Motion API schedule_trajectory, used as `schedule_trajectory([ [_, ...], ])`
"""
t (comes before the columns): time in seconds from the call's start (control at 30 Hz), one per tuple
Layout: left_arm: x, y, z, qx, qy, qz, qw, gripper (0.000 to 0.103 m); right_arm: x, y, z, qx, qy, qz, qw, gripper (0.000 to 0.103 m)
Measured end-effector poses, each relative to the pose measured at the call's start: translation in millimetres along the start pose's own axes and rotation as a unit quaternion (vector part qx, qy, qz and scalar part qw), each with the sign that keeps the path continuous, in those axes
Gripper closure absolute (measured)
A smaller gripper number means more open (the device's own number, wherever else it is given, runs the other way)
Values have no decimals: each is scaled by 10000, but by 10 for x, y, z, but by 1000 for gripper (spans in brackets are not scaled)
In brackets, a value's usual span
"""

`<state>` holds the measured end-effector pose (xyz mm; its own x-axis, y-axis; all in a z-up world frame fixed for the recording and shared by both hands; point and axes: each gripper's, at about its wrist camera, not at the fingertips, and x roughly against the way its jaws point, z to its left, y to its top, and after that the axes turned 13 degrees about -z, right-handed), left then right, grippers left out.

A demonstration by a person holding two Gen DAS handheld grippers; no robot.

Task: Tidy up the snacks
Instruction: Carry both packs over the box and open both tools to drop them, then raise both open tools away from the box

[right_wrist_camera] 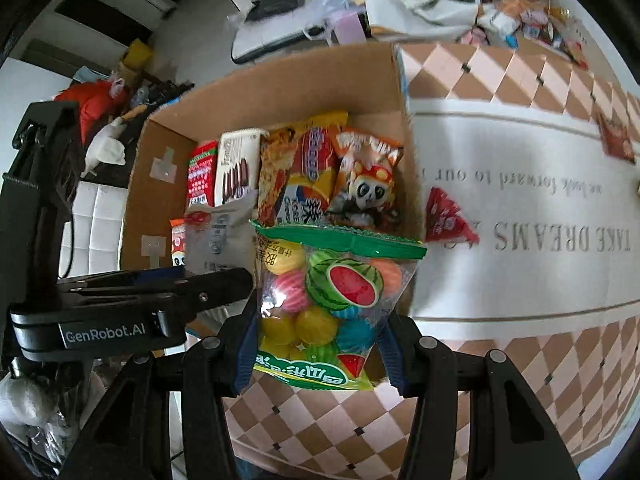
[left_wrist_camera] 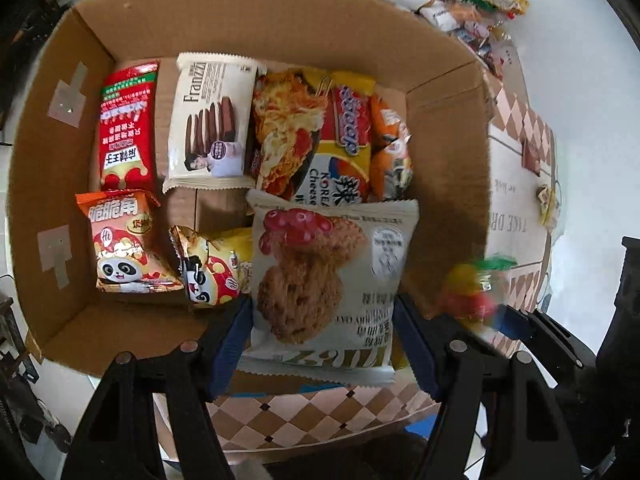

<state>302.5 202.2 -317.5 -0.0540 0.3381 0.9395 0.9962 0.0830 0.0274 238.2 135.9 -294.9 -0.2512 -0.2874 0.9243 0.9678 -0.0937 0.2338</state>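
An open cardboard box (left_wrist_camera: 260, 20) holds several snacks: a red packet (left_wrist_camera: 126, 128), a cream Franzzi wafer packet (left_wrist_camera: 212, 120), a cheese noodle pack (left_wrist_camera: 304, 140) and two orange panda bags (left_wrist_camera: 124, 244). My left gripper (left_wrist_camera: 324, 320) hangs over the box's near side, shut on a pale oat cookie packet (left_wrist_camera: 320, 272), its blue pads against both edges. My right gripper (right_wrist_camera: 320, 332) is shut on a clear bag of watermelon-print gum balls (right_wrist_camera: 336, 292), its blue pads pinching the bag's lower sides. That bag hangs above the box's (right_wrist_camera: 280, 88) near right corner. It shows blurred in the left wrist view.
The box stands on a checked pink and brown tablecloth (right_wrist_camera: 520, 240) with printed lettering. A red triangular packet (right_wrist_camera: 448, 216) lies just right of the box. A heap of loose snacks (left_wrist_camera: 480, 4) sits at the table's far end. Clutter and a white appliance (right_wrist_camera: 272, 28) lie behind the box.
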Motion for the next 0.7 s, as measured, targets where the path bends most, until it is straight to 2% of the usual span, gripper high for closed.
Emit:
schedule_trajectory([
  [0.03,-15,2,9,-16,15,9,10000,32,-49,-1,-5,-46,-22,104,9999,39],
  [0.07,-29,5,18,-28,36,21,10000,28,-75,-3,0,-37,-72,138,9999,23],
  [0.1,-39,6,20,-49,55,34,10000,23,-77,-10,13,-16,-124,126,9998,12],
  [0.17,-37,6,17,-117,111,18,9999,17,-69,-22,34,61,-242,84,9997,12],
  [0.27,-12,0,8,-101,-58,-59,9999,11,-39,-33,49,55,-324,68,9994,10],
  [0.4,114,-13,13,-171,-147,-266,9994,10,18,-51,91,116,-437,31,9990,9],
  [0.6,374,-82,-30,-419,201,-712,9964,10,159,-77,146,223,-605,-97,9979,8],
  [0.7,558,-148,-41,-532,502,-1091,9913,10,254,-105,160,234,-636,-170,9976,7],
])
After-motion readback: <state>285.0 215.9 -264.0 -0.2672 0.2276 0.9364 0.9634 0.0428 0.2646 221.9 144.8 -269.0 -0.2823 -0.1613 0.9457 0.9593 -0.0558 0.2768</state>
